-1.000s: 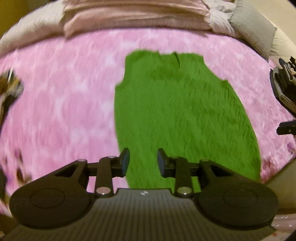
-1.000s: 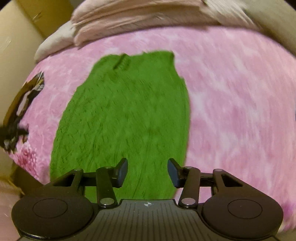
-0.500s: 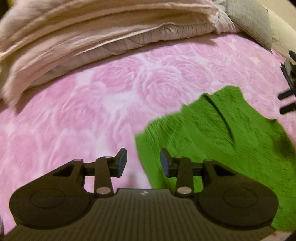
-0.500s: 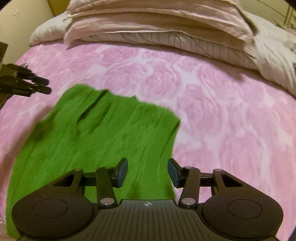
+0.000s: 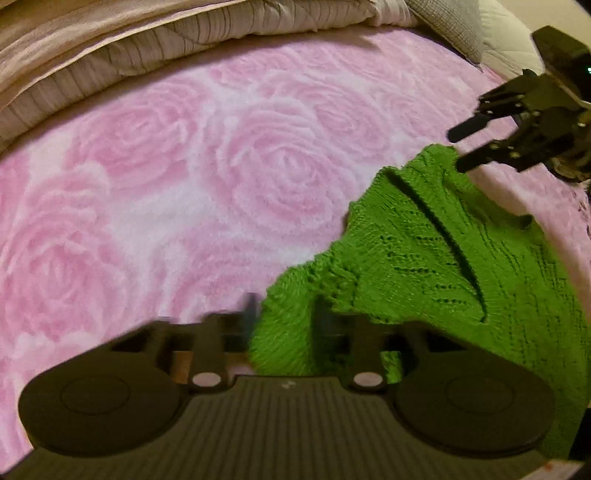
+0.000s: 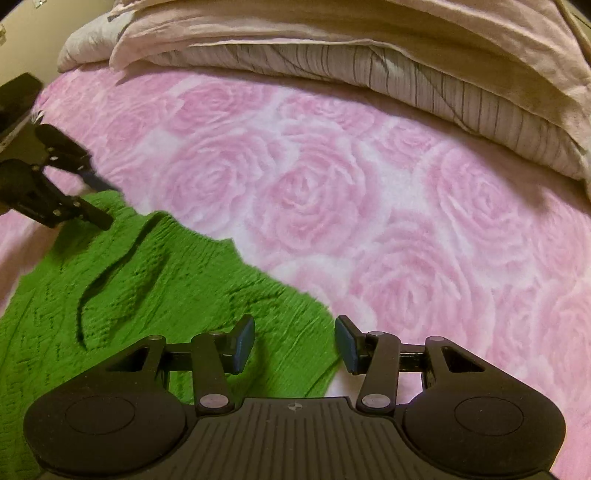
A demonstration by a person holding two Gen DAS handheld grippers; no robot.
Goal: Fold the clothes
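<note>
A green knitted sweater (image 5: 443,258) lies flat on the bed, neck end toward the quilts. My left gripper (image 5: 286,317) is at its left shoulder corner. Its blurred jaws are closing, and bunched green knit fills the gap and touches both fingers. From the right wrist view, the left gripper (image 6: 103,199) straddles that same corner of the sweater (image 6: 147,277). My right gripper (image 6: 295,343) stands open low over the other shoulder corner, one finger above the knit and one above the blanket, gripping nothing. In the left wrist view, the right gripper (image 5: 461,147) shows at the far right.
A pink rose-patterned blanket (image 5: 184,184) covers the bed and stretches wide to the right of the sweater (image 6: 406,221). Folded beige and striped quilts (image 6: 369,55) are stacked along the far side. A grey pillow (image 5: 443,29) lies at the far right corner.
Both grippers moved from the sweater's hem end up to its neck end and sank closer to the bed. The left jaws now have the green shoulder corner between them.
</note>
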